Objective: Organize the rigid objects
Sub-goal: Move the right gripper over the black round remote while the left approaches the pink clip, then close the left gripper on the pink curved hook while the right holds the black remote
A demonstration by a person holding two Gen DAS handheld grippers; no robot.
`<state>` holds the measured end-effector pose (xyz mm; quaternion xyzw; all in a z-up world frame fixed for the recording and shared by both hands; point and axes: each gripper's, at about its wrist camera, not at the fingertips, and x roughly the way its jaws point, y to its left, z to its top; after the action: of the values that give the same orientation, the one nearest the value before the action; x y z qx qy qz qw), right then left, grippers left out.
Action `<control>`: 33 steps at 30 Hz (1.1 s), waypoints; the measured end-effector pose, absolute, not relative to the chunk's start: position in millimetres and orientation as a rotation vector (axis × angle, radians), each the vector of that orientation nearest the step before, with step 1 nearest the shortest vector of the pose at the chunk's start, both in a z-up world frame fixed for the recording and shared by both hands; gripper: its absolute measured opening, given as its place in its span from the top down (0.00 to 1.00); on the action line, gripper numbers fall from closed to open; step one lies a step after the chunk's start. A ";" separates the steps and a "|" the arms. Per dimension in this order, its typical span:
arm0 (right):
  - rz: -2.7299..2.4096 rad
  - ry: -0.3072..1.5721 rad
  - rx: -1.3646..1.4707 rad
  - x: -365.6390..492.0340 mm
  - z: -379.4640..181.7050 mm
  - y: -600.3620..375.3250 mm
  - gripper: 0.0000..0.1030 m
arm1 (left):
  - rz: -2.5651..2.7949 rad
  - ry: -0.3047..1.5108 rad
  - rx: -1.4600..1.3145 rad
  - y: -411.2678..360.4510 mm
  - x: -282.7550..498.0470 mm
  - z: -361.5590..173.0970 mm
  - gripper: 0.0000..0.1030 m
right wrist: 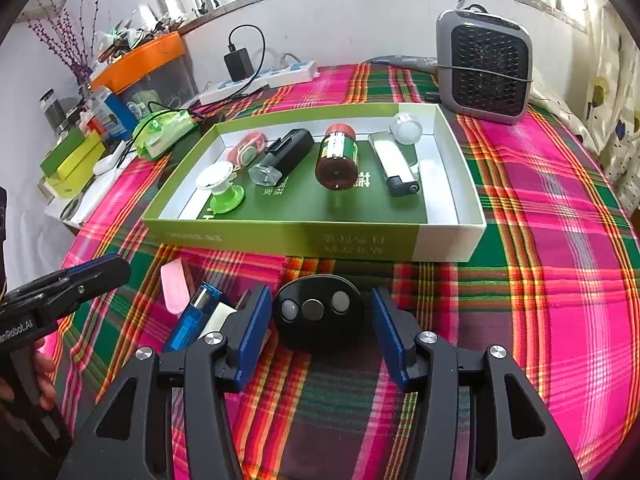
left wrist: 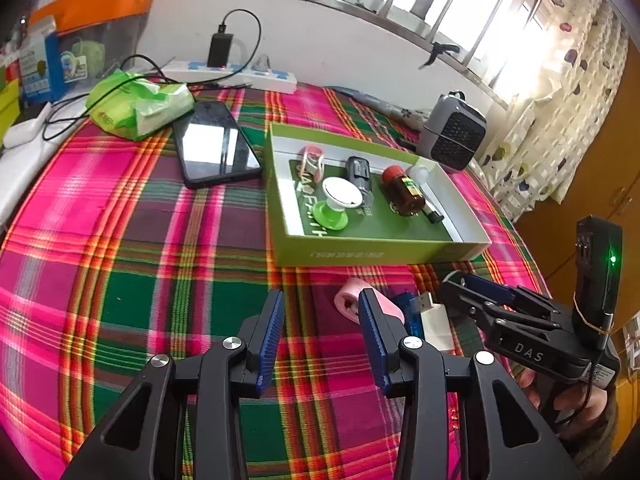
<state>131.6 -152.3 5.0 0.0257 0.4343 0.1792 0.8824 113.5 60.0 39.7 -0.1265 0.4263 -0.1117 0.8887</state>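
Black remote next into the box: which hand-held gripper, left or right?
Right. The right hand-held gripper is open with the black remote between its fingers. The left hand-held gripper faces bare cloth, further away.

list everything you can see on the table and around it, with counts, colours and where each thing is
box: 1, green and white, centre of plaid cloth
bottle: 1, brown, red cap, lying in box
suction cup: 1, green and white, box's left end
remote: 1, black, on cloth between the right fingers
USB stick: 1, blue, left of remote
pink piece: 1, beside USB stick
phone: 1, black, left of box
heater: 1, grey, behind box
left hand-held gripper: open
right hand-held gripper: open
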 end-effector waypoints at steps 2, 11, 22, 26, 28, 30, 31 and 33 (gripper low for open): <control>0.361 0.905 0.041 132.0 4.0 -150.8 0.50 | -0.237 0.894 -0.264 58.0 115.1 38.1 0.64; 0.356 0.905 -0.013 130.7 1.4 -148.3 0.50 | -0.252 0.923 -0.259 43.3 121.0 34.4 0.63; 0.367 0.895 0.030 129.2 1.4 -158.8 0.53 | -0.232 0.942 -0.231 30.4 129.3 33.6 0.63; 0.361 0.894 0.033 127.6 1.9 -160.5 0.53 | -0.217 0.953 -0.216 26.3 131.3 31.0 0.63; 0.362 0.894 0.041 127.4 2.1 -161.9 0.53 | -0.215 0.959 -0.213 24.0 132.3 30.6 0.63; 0.369 0.895 0.047 128.1 1.6 -163.0 0.53 | -0.218 0.963 -0.201 19.2 133.8 30.2 0.63; 0.370 0.894 0.049 128.0 1.6 -163.4 0.53 | -0.220 0.968 -0.195 16.9 134.8 29.4 0.63; 0.374 0.892 0.056 128.1 1.7 -164.5 0.53 | -0.218 0.974 -0.190 13.2 136.4 27.7 0.62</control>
<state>128.1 -164.5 1.7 0.0270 0.4289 0.1800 0.8848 136.4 13.2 27.7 -0.0910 0.4661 -0.1042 0.8738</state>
